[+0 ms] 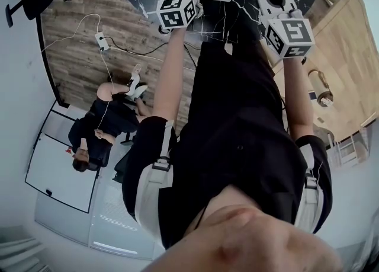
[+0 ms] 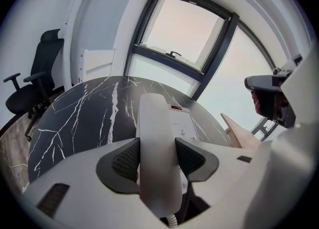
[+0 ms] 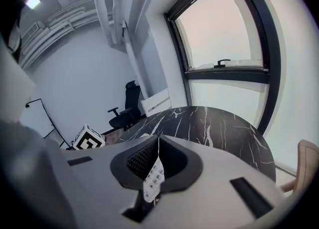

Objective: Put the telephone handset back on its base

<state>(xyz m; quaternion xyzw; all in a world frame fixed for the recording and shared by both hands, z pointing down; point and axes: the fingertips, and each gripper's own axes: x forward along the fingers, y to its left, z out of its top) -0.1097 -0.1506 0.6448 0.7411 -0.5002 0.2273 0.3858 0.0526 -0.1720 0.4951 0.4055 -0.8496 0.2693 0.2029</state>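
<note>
Handset [image 2: 154, 123] clamped lengthwise in left gripper [image 2: 157, 160], pointed away above base [image 2: 185, 125]; cord [image 2: 172, 219] seen only in that view; right gripper [image 3: 158, 165] closed, empty.

1 overhead, 2 low, close; common table [image 2: 75, 118]

Bright window [image 2: 184, 33] daylight; strong fisheye warping, dark vignetted corners.
</note>
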